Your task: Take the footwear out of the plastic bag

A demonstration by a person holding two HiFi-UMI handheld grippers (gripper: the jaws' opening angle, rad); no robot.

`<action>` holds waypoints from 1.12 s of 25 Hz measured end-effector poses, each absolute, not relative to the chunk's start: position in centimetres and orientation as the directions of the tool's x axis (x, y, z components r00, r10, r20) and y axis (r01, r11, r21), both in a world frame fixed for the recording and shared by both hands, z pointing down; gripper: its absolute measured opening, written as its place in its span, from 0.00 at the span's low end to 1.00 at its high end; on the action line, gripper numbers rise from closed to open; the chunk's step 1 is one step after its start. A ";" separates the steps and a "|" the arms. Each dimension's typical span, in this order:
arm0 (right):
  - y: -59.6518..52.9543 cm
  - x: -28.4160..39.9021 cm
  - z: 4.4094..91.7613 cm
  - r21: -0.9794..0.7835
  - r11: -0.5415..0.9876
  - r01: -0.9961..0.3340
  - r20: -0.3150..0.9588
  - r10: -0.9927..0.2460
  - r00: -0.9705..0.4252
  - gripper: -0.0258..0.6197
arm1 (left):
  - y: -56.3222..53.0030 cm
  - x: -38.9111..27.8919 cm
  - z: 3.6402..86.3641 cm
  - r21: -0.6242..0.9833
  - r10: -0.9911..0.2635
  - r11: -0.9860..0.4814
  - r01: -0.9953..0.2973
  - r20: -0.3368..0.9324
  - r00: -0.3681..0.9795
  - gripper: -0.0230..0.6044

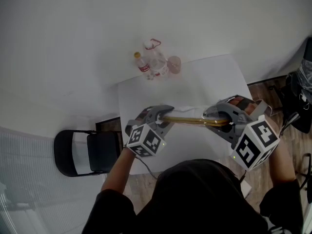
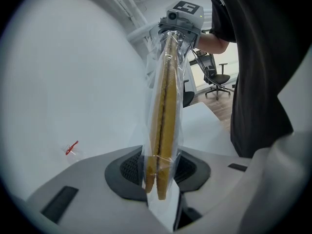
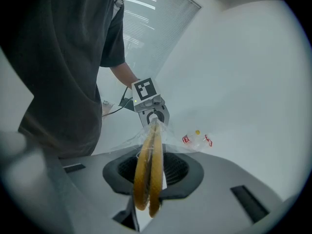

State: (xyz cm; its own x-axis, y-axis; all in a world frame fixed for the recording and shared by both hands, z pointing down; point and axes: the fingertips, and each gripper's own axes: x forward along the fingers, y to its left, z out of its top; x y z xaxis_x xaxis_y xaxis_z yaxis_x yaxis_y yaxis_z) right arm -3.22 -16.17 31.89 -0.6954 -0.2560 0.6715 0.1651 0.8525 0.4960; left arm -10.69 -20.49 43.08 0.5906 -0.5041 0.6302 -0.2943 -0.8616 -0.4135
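A flat pair of yellow footwear [image 1: 192, 121] hangs level above the white table [image 1: 214, 77], stretched between my two grippers. A clear plastic bag [image 2: 179, 106] wraps most of it. My left gripper [image 1: 165, 115] is shut on the bag's end, with the soles' tips just in front of its jaws [image 2: 161, 199]. My right gripper [image 1: 214, 121] is shut on the other end of the footwear [image 3: 148, 169], whose bare yellow edges stick out between its jaws [image 3: 146, 208]. From there the bag [image 3: 124, 141] flares open further along, toward the left gripper [image 3: 152, 115].
Clear plastic bottles [image 1: 151, 62] and a pinkish cup [image 1: 174, 64] stand at the table's far edge. A black chair [image 1: 83, 152] sits on the floor at the left. Dark gear and cables [image 1: 297, 106] lie at the right. The person's dark shirt fills the lower middle.
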 end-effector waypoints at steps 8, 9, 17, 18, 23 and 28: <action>-16.6 -3.4 32.9 0.491 0.855 0.168 0.661 -0.240 -0.711 0.16 | -20.1 -10.8 44.3 -0.401 -0.498 -0.867 -0.296 0.657 0.566 0.25; -16.6 -3.4 33.0 0.488 0.857 0.168 0.662 -0.237 -0.711 0.16 | -20.0 -10.8 44.4 -0.402 -0.497 -0.867 -0.294 0.660 0.563 0.25; -16.8 -3.1 33.2 0.485 0.857 0.177 0.668 -0.232 -0.707 0.15 | -20.0 -10.9 45.2 -0.378 -0.495 -0.869 -0.319 0.652 0.575 0.25; -16.8 -3.0 33.2 0.480 0.859 0.176 0.669 -0.229 -0.707 0.15 | -19.9 -10.9 45.4 -0.375 -0.493 -0.870 -0.320 0.654 0.574 0.25; -16.8 -2.2 33.0 0.470 0.866 0.171 0.673 -0.227 -0.704 0.15 | -19.8 -11.1 46.3 -0.366 -0.490 -0.872 -0.325 0.675 0.552 0.25; -17.0 -1.6 32.8 0.464 0.869 0.175 0.681 -0.222 -0.698 0.15 | -19.8 -11.7 47.3 -0.348 -0.484 -0.873 -0.342 0.696 0.530 0.25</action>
